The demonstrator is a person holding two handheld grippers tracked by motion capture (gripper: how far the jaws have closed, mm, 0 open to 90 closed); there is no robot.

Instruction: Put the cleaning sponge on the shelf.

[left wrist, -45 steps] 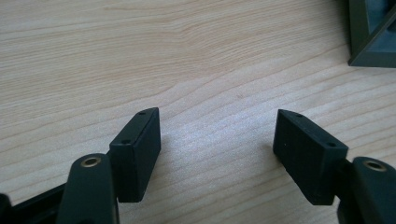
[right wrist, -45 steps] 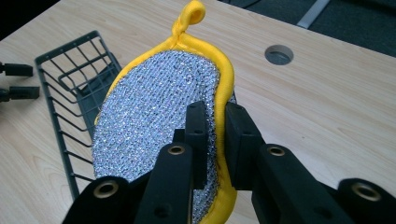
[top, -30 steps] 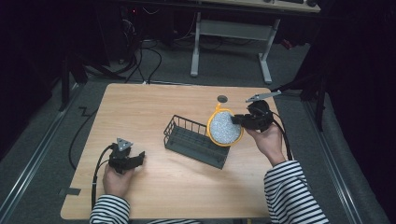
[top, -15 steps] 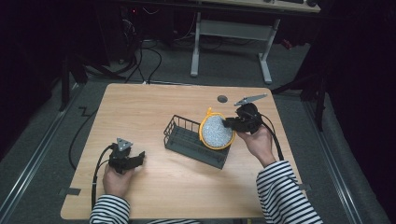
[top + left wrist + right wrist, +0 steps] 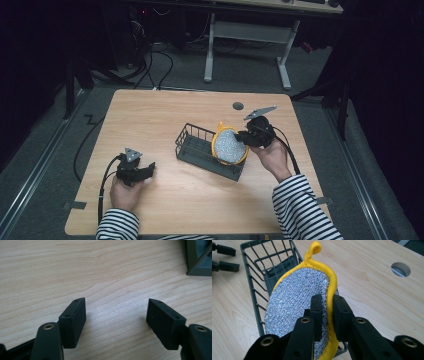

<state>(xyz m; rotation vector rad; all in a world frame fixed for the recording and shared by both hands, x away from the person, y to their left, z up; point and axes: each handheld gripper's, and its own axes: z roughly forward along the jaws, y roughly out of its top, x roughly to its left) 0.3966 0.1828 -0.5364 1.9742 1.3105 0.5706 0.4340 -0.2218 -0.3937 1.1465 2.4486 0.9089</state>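
Observation:
A round silver scouring pad with a yellow rim and a hanging loop stands on edge over the right end of a dark wire basket. My right gripper is shut on the pad's yellow edge, and the pad's lower part dips inside the basket. My left gripper rests low over the bare wood at the front left, open with nothing between its jaws. A corner of the basket shows at the upper right of the left gripper view.
The wooden table has a round cable hole behind the right hand. Cables trail from both grippers off the table's edges. Beyond the far edge stands a desk frame on a dark floor.
The right hand has carried the pad leftward and down, from beside the basket's right end to over and partly into it. The left gripper has stayed in place.

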